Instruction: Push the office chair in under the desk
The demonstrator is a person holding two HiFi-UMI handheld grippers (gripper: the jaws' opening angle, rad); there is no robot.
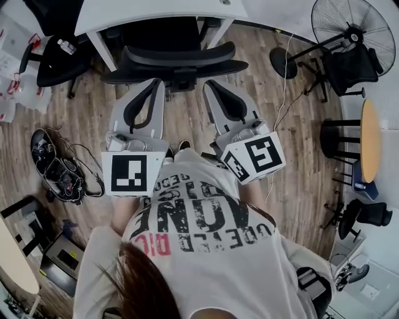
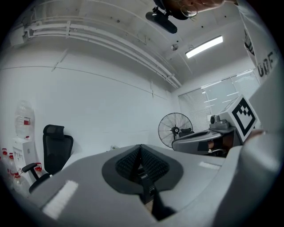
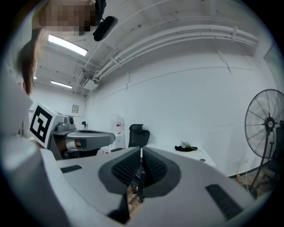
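Person in a white printed T-shirt (image 1: 206, 249) stands facing the desk (image 1: 156, 12), one claw in each hand, both held out low in front.

Left claw (image 1: 156, 83): jaws pressed together, pads meeting, nothing btwn them. Right claw (image 1: 210, 83): same, closed tight and empty. The two sit side by side w/ a gap btwn them, tips pointing at the back of the office chair (image 1: 177, 59). The tips are right at the chair's rear edge; can't tell from here if they actually touch it.

The office chair is black, straight ahead of the person. Its front part is tucked under the white desk top, and the backrest and rear of the seat stick out on the person's side.

Elsewhere in the room: a second black chair (image 1: 56, 62) off to the left of the desk, a tangle of cables (image 1: 59, 171) on the wood floor (image 1: 299, 156) on the left, a standing fan (image 1: 352, 28) far right, and a round wooden table (image 1: 371, 140) at the right edge.
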